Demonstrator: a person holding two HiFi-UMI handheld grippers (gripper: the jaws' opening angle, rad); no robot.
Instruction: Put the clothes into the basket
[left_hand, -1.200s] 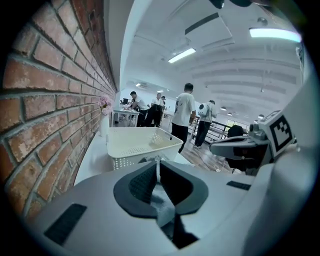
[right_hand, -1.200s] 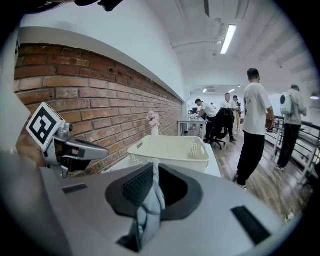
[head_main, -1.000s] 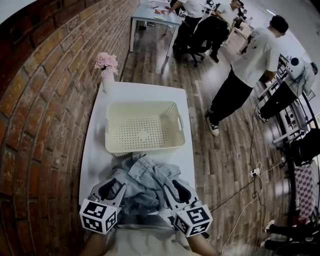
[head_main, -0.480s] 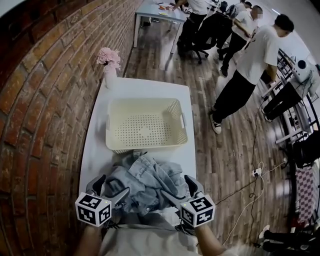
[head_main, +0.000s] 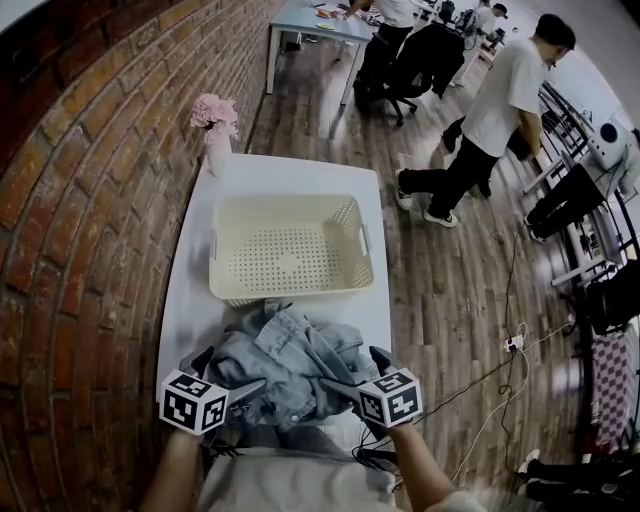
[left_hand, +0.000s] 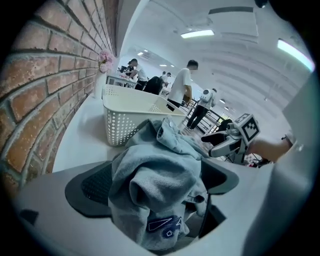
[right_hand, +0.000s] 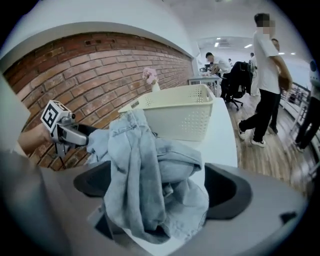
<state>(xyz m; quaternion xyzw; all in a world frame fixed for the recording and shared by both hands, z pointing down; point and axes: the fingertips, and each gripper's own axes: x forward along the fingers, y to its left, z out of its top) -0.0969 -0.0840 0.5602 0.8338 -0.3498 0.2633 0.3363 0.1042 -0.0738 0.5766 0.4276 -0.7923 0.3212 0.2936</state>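
A crumpled light-blue denim garment (head_main: 290, 362) lies heaped on the white table (head_main: 190, 300) at its near end, just in front of the empty cream perforated basket (head_main: 288, 201). My left gripper (head_main: 228, 372) and right gripper (head_main: 355, 370) flank the heap from either side. Both pairs of jaws have just been opening and now stand wide. In the left gripper view a bunch of the denim (left_hand: 160, 160) sits loose between the pads. The right gripper view shows the same: folds of denim (right_hand: 135, 160) drape between the spread pads, the basket (right_hand: 175, 117) behind them.
A brick wall (head_main: 90, 200) runs along the table's left side. A white vase of pink flowers (head_main: 215, 125) stands at the far left corner. The table's right edge drops to a wooden floor where a person (head_main: 490, 110) walks; cables (head_main: 500, 370) lie there.
Both grippers have sunk toward the table and their jaws have spread wide, letting the denim settle into a heap. The person on the floor has walked further away.
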